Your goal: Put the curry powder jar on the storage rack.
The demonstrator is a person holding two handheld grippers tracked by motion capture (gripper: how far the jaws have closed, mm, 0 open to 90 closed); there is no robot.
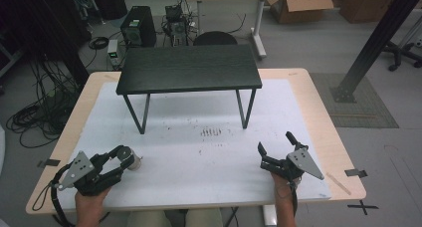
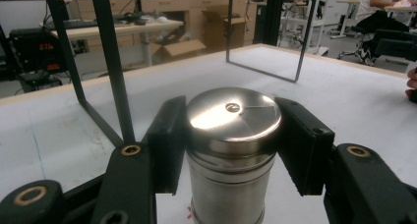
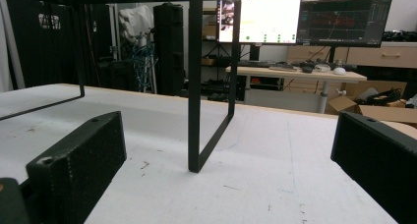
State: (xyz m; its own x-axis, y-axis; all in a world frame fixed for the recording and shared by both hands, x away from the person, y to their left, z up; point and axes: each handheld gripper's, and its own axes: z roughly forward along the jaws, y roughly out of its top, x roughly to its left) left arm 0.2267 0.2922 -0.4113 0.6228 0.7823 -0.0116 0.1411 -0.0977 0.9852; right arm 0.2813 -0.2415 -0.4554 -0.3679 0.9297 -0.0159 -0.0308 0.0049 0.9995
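Currently: left gripper clasps a steel canister, right gripper spread wide

Seen from the high view, a person's two hands reach in from the near edge of a pale wooden desk covered by a white mat. A small black table with thin metal legs stands on the mat at the far side.

At the near left corner, the left gripper has its two black fingers closed around a shiny cylindrical metal canister. In the left gripper view the canister stands upright on the mat, its flat, polished lid facing up. One finger presses on each side just below the lid, touching the metal. The canister sits well apart from the black table's legs, which rise behind it.

At the near right, the right gripper rests low over the mat with its fingers spread wide apart. Between them lies only bare mat; they hold nothing. In the right gripper view, one leg frame of the black table stands near, ahead of the gap between the fingers, not touching them.

The two grippers are well apart from each other, one toward each near corner of the mat.
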